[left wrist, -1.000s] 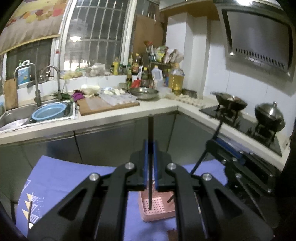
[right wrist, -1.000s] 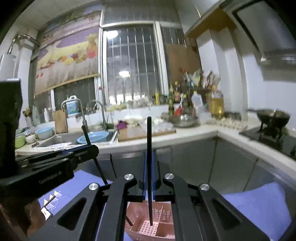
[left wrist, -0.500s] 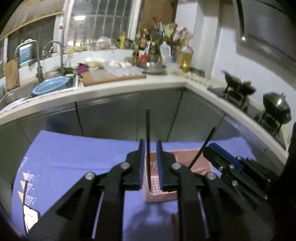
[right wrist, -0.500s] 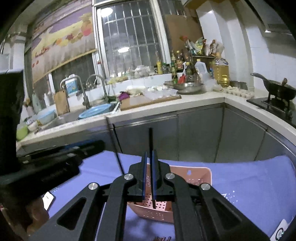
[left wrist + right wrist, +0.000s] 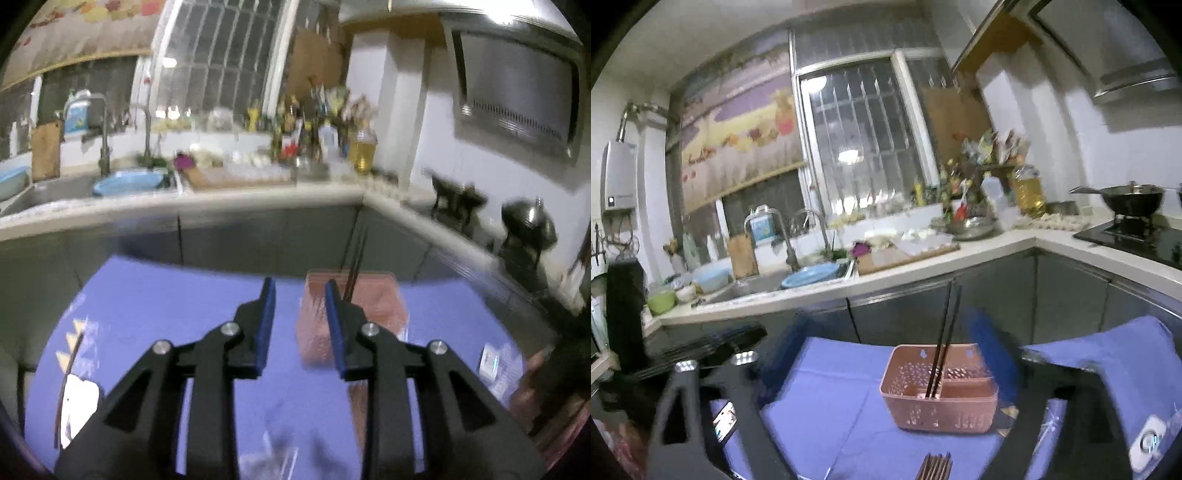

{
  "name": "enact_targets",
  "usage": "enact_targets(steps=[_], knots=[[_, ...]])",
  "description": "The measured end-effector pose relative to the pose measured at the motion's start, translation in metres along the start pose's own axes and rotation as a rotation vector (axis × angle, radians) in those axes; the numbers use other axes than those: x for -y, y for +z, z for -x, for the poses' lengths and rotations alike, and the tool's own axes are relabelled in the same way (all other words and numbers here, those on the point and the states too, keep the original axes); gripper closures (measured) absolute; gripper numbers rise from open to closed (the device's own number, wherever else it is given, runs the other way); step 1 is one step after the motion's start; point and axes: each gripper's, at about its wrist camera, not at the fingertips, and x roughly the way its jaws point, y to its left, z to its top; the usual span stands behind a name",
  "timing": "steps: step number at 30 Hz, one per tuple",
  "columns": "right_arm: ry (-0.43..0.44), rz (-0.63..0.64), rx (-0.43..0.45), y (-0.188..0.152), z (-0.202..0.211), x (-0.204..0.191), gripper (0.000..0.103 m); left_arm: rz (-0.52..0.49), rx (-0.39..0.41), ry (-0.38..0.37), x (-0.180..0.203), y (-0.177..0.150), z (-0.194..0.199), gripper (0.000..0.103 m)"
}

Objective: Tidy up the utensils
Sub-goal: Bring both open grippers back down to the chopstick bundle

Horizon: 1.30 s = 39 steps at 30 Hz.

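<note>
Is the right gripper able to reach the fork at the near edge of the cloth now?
Probably yes. The right gripper is open and empty, and the fork lies uncovered on the purple cloth, nearer than the pink basket.

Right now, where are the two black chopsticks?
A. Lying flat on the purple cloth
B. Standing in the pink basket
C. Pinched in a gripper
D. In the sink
B: the two black chopsticks stand leaning inside the pink basket on the purple cloth, and no gripper holds them.
</note>
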Motion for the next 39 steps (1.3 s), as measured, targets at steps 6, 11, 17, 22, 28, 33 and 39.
enact_targets(steps=[6,11,17,22,28,33,39], knots=[[-0.068,-0.071,-0.207,-0.077,0.025,0.029,0.013,-0.04,-0.298,-0.048,0.004,-0.092,-0.045,0.077],[-0.123,-0.105,-0.519,-0.156,0.014,0.038,0.061,-0.044,-0.457,-0.148,0.025,-0.142,-0.069,0.077],[-0.122,-0.088,-0.659,-0.195,0.004,0.027,0.069,-0.12,-0.527,-0.23,0.062,-0.166,-0.085,0.077],[-0.151,-0.043,-0.723,-0.214,-0.002,0.023,0.069,-0.144,-0.575,-0.209,0.074,-0.182,-0.1,0.078],[-0.163,-0.007,-0.722,-0.218,-0.001,0.02,0.07,-0.151,-0.565,-0.188,0.078,-0.186,-0.101,0.079],[-0.217,0.04,-0.714,-0.216,-0.003,0.019,0.07,-0.162,-0.55,-0.152,0.083,-0.185,-0.104,0.079],[-0.24,0.069,-0.723,-0.22,-0.004,0.016,0.07,-0.158,-0.557,-0.143,0.083,-0.184,-0.104,0.079]])
